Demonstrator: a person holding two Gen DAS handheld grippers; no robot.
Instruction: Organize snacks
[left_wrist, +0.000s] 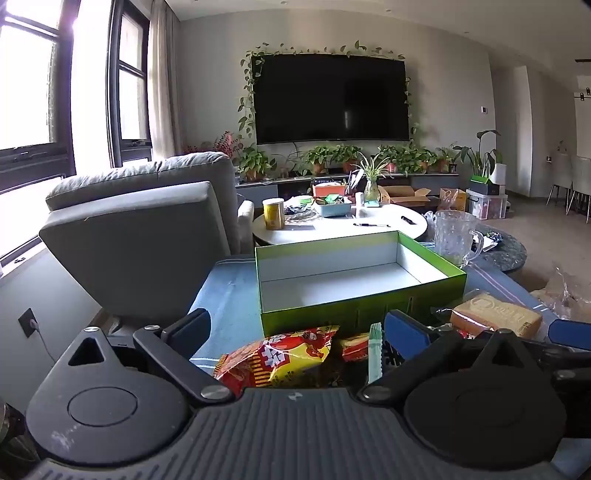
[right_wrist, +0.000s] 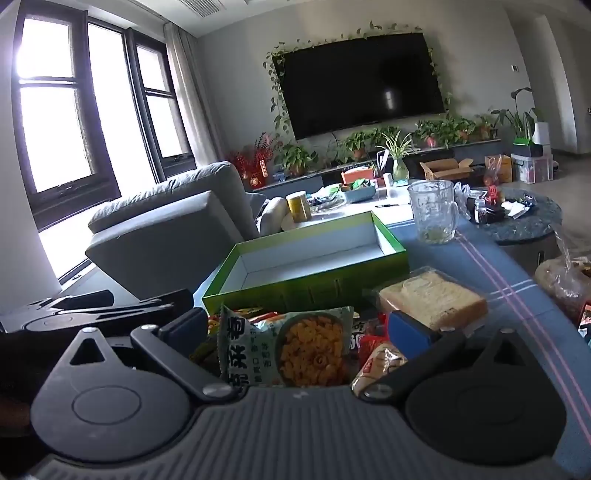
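An empty green cardboard box with a white interior (left_wrist: 351, 280) stands on the blue cloth-covered surface (left_wrist: 229, 295). Just before it lie a red-and-yellow snack packet (left_wrist: 280, 358) and a clear-wrapped sponge cake (left_wrist: 495, 314). The left gripper (left_wrist: 295, 328) is released; the right gripper (right_wrist: 295, 328) stands parted around a pale-green puffed-snack packet (right_wrist: 284, 350), pads not pressing.

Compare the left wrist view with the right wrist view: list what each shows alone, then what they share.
Left wrist only: a red and yellow snack bag between the open left gripper.
Right wrist only: a pale green snack pack between the right gripper.
Both: the empty green box, the wrapped bread and the glass mug.
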